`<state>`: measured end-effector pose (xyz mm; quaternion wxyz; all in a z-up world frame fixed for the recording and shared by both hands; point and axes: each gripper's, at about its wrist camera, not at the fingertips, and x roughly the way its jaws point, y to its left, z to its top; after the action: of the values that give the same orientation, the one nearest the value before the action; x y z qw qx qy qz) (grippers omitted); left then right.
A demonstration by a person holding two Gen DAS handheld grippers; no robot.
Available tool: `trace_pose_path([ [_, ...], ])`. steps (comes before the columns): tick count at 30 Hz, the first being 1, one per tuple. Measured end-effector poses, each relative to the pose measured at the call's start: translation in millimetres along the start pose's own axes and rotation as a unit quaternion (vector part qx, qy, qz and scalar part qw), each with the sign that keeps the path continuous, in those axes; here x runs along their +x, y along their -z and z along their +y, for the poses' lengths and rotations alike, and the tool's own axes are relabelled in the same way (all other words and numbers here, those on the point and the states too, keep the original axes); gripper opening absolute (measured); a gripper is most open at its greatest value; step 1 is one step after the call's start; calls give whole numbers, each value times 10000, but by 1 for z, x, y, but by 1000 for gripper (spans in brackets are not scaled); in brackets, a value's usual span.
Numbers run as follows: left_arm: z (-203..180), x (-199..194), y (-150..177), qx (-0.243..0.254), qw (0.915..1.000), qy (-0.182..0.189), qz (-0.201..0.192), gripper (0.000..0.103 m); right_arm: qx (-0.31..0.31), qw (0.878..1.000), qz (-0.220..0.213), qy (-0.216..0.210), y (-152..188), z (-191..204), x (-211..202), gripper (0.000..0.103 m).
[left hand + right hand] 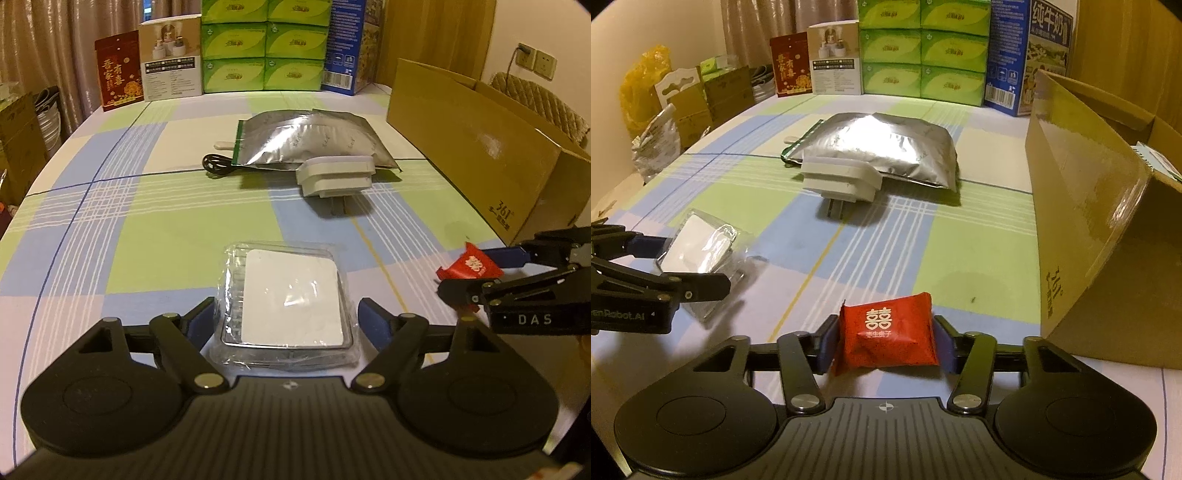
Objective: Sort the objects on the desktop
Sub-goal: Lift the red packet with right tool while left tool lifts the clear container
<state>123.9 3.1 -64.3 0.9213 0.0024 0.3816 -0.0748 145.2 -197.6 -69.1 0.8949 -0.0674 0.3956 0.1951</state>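
Here, a checked tablecloth (155,221) spreads before me, with an open cardboard box (476,147) at its right edge. A silver foil pouch (314,140) lies mid-table, a white plug adapter (336,175) touching its near side. My left gripper (286,319) spreads wide around a clear plastic case (290,306) holding a white square; whether the pads press it, I cannot tell. My right gripper (886,341) clamps a small red candy packet (886,339) beside the box.

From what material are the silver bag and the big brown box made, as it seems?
Silver bag: probably metallised foil or plastic film; shiny, crinkled, reflecting light. Brown box: corrugated cardboard, as it seems; a glossy strip on its side looks like tape.
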Motion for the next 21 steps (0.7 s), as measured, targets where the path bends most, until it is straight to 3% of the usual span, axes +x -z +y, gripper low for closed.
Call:
trace_pose_path([
  [11, -2, 7, 0, 45, 9998, -111, 142, 65, 41, 10000, -21, -19, -2, 1, 0, 42],
  [21, -5, 1, -4, 27, 10000, 38, -8, 65, 107, 9998, -190, -13, -6, -1, -7, 42],
])
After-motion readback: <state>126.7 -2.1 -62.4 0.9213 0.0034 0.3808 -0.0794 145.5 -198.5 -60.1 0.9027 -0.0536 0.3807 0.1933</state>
